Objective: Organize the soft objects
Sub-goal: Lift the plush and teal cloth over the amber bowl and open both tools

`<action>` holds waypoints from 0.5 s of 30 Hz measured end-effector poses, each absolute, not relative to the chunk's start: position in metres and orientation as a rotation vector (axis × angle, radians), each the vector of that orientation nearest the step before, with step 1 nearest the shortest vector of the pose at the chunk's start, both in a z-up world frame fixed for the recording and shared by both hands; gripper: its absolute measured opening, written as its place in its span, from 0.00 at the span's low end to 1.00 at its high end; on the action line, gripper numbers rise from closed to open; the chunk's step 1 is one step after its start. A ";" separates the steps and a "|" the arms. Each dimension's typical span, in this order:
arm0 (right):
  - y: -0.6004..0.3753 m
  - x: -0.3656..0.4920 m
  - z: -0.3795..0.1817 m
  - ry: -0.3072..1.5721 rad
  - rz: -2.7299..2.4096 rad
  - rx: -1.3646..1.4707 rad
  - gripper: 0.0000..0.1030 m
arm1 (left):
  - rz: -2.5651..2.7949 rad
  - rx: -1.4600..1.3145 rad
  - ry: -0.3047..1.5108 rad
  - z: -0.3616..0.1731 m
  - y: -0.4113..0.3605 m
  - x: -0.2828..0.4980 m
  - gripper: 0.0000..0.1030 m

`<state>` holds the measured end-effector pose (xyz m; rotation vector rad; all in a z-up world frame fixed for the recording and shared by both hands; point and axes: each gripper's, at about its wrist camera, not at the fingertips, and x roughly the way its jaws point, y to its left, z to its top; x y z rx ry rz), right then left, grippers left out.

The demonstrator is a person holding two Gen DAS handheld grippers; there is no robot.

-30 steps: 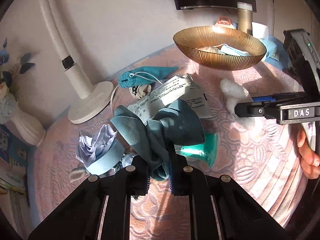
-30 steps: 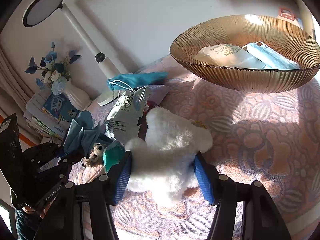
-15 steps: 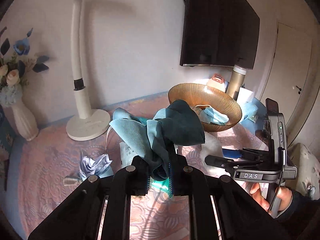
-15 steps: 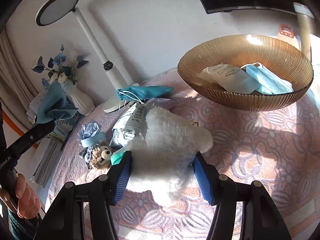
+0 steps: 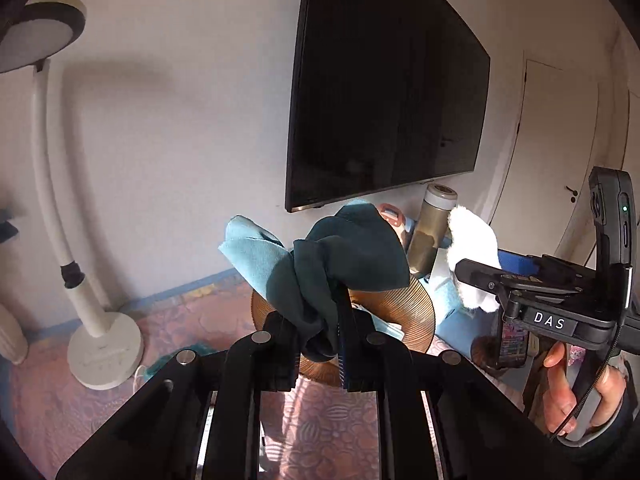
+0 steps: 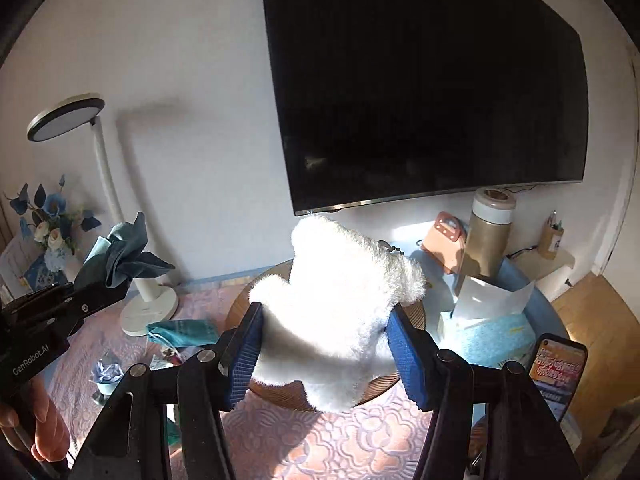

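Left claw (image 5: 320,344) pinches a bunched teal cloth (image 5: 320,264), while right claw (image 6: 324,344) clamps a white plush toy (image 6: 332,304). Both hang above the ribbed bowl (image 5: 416,312) on the desk, likely for dropping in.

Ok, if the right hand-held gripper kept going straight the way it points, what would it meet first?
Probably the amber bowl, right behind the white plush that the right hand-held gripper holds; depth is hard to judge in this view.

It was a home living room: a wall-mounted television (image 6: 432,92), a white lamp (image 6: 108,216), a vase of flowers (image 6: 50,232) and a pink patterned cloth (image 6: 312,440) over the bench.
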<state>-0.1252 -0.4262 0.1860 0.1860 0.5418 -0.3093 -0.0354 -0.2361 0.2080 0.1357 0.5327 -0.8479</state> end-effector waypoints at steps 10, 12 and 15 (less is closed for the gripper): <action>-0.489 -0.062 0.158 0.644 -0.331 0.315 0.66 | -0.842 0.174 0.607 0.173 -0.313 0.005 0.82; -0.491 -0.063 0.156 0.643 -0.338 0.318 0.66 | -0.829 0.148 0.585 0.171 -0.308 0.005 0.83; -0.486 -0.070 0.151 0.651 -0.326 0.303 0.67 | -0.836 0.139 0.560 0.174 -0.292 -0.003 0.83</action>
